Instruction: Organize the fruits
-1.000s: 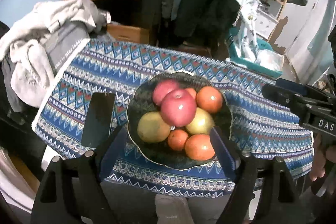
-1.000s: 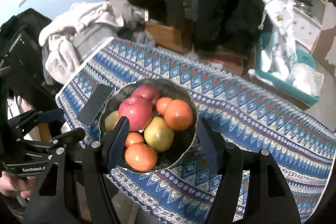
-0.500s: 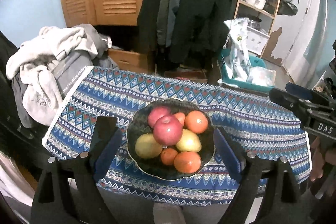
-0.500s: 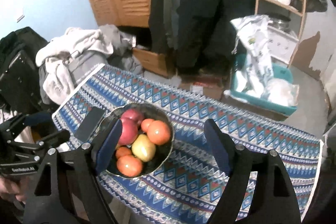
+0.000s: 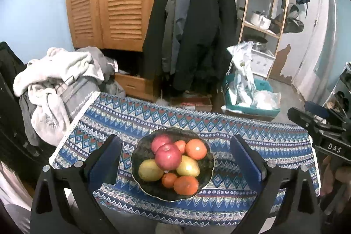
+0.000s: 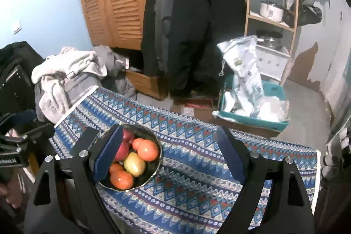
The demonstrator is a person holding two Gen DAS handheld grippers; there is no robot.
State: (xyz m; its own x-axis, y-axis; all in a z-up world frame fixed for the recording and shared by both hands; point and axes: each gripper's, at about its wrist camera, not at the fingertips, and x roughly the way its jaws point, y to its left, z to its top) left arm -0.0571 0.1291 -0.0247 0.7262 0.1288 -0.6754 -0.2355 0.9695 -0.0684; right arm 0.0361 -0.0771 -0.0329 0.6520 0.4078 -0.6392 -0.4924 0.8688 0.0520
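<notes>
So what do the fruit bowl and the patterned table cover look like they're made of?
The bowl looks like dark glass or glazed ceramic: its scalloped rim catches a bright glint, though which of the two is unclear. The table cover looks like woven fabric with a matte finish: it drapes over the table edge, and its blue zigzag bands show no shine.

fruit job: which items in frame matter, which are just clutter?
Job:
- bowl
- red apple
- oranges
- yellow fruits

Clutter:
- laundry pile
- hanging coats
- teal bin
- shelf unit
</notes>
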